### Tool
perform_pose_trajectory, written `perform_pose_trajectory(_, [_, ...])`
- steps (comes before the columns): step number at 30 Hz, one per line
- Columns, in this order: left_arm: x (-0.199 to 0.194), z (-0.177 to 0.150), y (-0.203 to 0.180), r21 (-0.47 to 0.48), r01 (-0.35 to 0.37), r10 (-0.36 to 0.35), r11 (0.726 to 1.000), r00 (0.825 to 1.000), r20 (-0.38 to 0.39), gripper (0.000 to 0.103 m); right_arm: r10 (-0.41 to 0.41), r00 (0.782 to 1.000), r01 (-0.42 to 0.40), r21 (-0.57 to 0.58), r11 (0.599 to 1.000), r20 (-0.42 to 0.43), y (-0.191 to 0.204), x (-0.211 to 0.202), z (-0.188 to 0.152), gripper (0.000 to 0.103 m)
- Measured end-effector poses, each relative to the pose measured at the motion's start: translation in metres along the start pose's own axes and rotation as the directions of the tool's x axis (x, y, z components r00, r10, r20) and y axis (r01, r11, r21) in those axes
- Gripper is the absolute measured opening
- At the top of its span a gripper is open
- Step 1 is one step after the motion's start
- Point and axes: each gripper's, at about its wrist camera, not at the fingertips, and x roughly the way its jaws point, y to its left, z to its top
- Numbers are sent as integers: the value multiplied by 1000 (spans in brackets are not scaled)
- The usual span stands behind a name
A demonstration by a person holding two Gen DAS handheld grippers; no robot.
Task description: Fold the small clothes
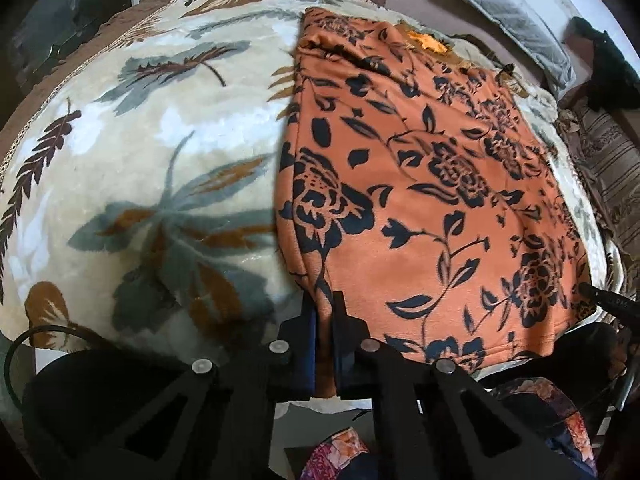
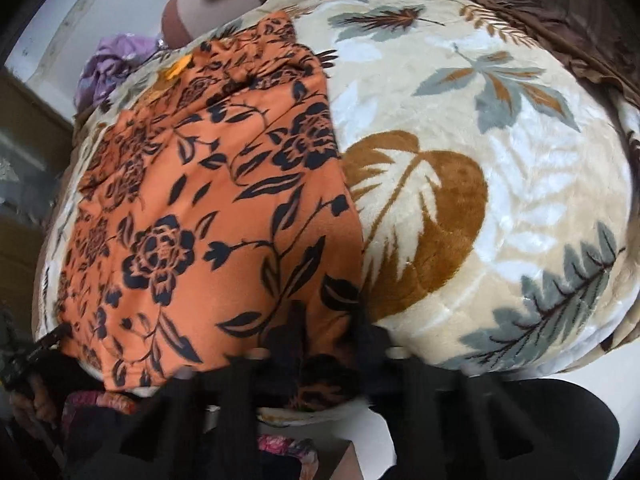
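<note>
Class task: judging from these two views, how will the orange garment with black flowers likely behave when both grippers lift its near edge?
The orange flower-print garment will probably hang limp: it lies flat and follows the plush leaf-print blanket. Its fleecy surface suggests little slipping. The left gripper and right gripper pinch separate near corners, so the middle may sag.

A soft, matt orange cloth garment [image 1: 420,184] printed with dark flowers lies on a plush, faintly sheened fleece blanket [image 1: 132,152] with a leaf pattern. The left gripper [image 1: 324,312] has matt black plastic fingers and dull metal bolts [image 1: 202,366]. A grey pillow [image 1: 516,12] looks smooth.
</note>
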Motion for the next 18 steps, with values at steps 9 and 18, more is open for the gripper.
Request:
perform_pose_trajectory(9, [-59, 47, 3, 12, 184, -184, 983, 976, 116, 6, 277, 956, -279, 11, 960, 95, 9, -60, 32, 11])
perform_pose_trajectory(18, [-78, 173, 2, 42, 198, -202, 979, 960, 195, 6, 411, 862, -433, 8, 901, 296, 21, -92, 141, 11])
